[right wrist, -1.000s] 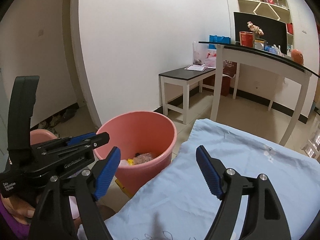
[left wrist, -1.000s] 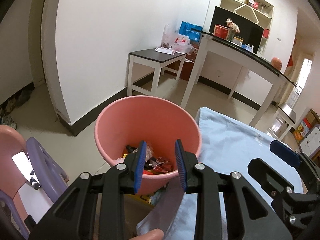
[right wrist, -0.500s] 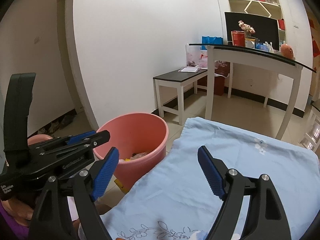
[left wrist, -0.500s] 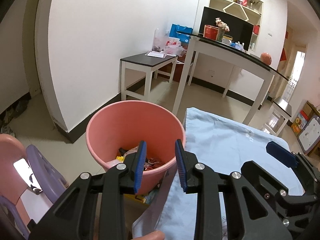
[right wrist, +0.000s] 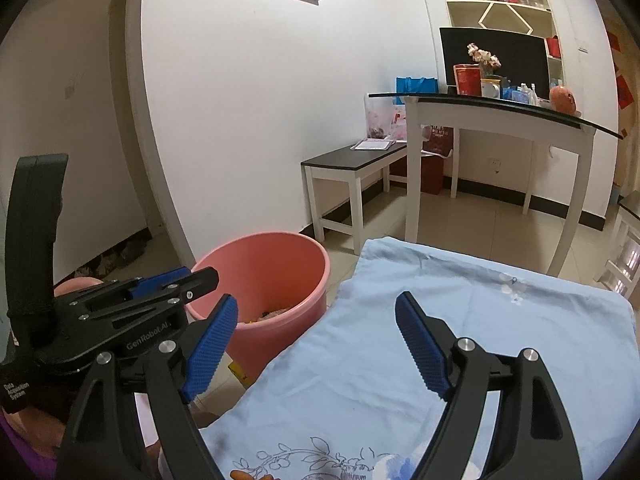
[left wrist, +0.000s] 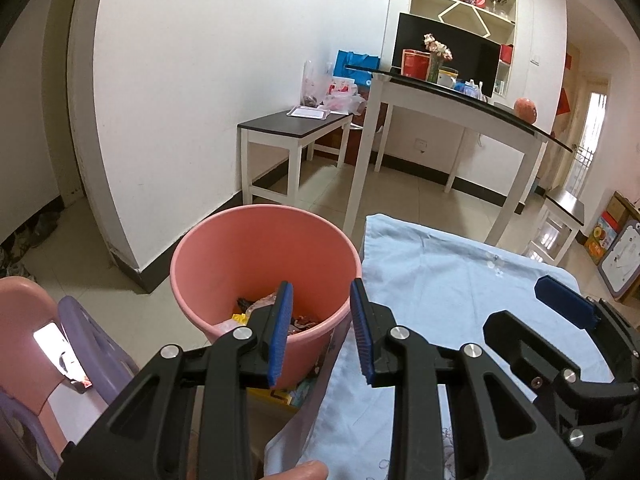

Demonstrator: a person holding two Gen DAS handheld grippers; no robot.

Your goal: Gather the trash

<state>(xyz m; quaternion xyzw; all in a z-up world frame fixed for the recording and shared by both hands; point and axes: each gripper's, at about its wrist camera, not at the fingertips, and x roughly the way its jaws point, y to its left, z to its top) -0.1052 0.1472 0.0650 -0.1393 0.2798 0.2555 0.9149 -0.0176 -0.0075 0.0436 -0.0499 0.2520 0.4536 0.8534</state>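
Left wrist view: left gripper (left wrist: pixel 322 334) low centre of frame, blue pads (left wrist: pixel 281 334) parted w/ a moderate gap, nothing btwn them, nothing held. Thru the gap & just above: pink bucket (left wrist: pixel 224 248) centre-left of frame, standing upright on tiled floor (left wrist: pixel 400 196). Trash (left wrist: pixel 300 320) piled in bucket bottom – mixed wrappers, red/yellow/clear bits, partly hidden behind left pad; can't tell single items. Bucket rim just beside edge of light blue cloth (left wrist: pixel 452 280), which fills centre-right of frame & drapes down at lower centre. Yellow printed item on floor under bucket's near side, partly hidden. Right gripper (left wrist: pixel 568 308) seen side-on at lower right over the cloth. Fingertip at bottom edge. Pink/purple plastic chair (left wrist: pixel 80 344) lower left.

Right wrist view: right gripper (right wrist: pixel 316 344) lower half of frame, blue pads (right wrist: pixel 424 348) spread wide, empty, over the blue cloth (right wrist: pixel 400 320). Left gripper (right wrist: pixel 176 280) at centre-left of frame, beside near rim of pink bucket (right wrist: pixel 280 264); some trash (right wrist: pixel 276 314) visible low inside. Embroidered flower pattern on cloth at bottom edge; small orange bit at bottom edge, too cut off to ID.

Background, upper right in both views: low dark-topped bench (left wrist: pixel 296 124) w/ paper on it, tall white table w/ dark top (left wrist: pixel 460 96) carrying red tin, flowers, bottles, orange ball; dark screen & wall shelves behind
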